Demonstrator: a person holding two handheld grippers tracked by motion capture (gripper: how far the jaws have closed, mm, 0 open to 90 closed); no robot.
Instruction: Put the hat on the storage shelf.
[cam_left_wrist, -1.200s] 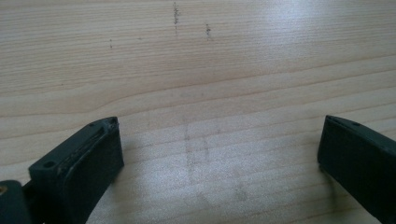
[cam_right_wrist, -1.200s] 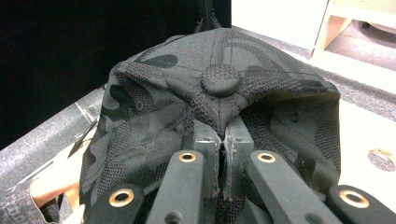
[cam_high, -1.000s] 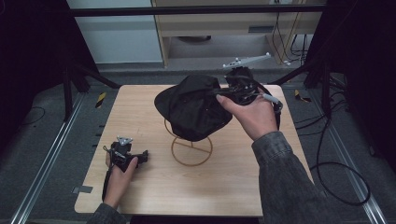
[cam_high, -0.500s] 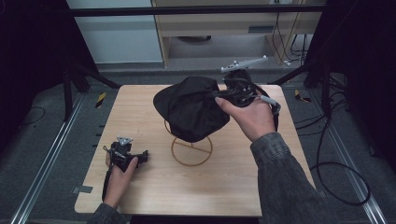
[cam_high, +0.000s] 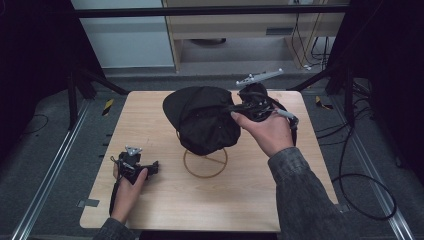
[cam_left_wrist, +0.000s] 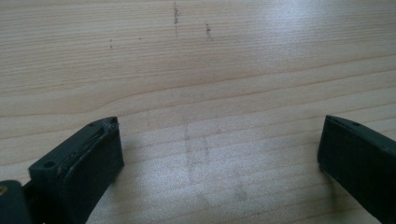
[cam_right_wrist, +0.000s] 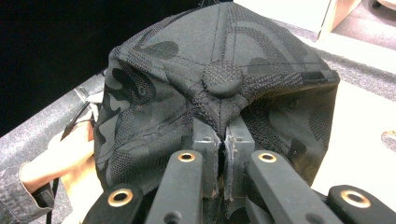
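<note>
A black camo-patterned cap (cam_high: 205, 120) hangs over a round wire stand (cam_high: 205, 162) in the middle of the wooden table (cam_high: 250, 200). My right gripper (cam_high: 235, 107) comes in from the right and is shut on the cap's fabric. In the right gripper view the jaws pinch the cloth just below the cap's (cam_right_wrist: 219, 79) top button, at my right gripper (cam_right_wrist: 222, 140). My left gripper (cam_high: 150, 167) rests on the table at the front left, far from the cap. Seen along its own jaws, the left gripper (cam_left_wrist: 219, 144) stands open over bare wood (cam_left_wrist: 187, 56).
The stand's ring base sits on the table under the cap. Dark tripod legs and cables lie on the floor around the table. A shelf unit (cam_high: 250, 30) stands beyond the far edge. The person's other hand (cam_right_wrist: 56, 154) shows past the cap.
The right hand has tilted a little while holding the cap, which has barely shifted above the stand. The left gripper has stayed in place.
</note>
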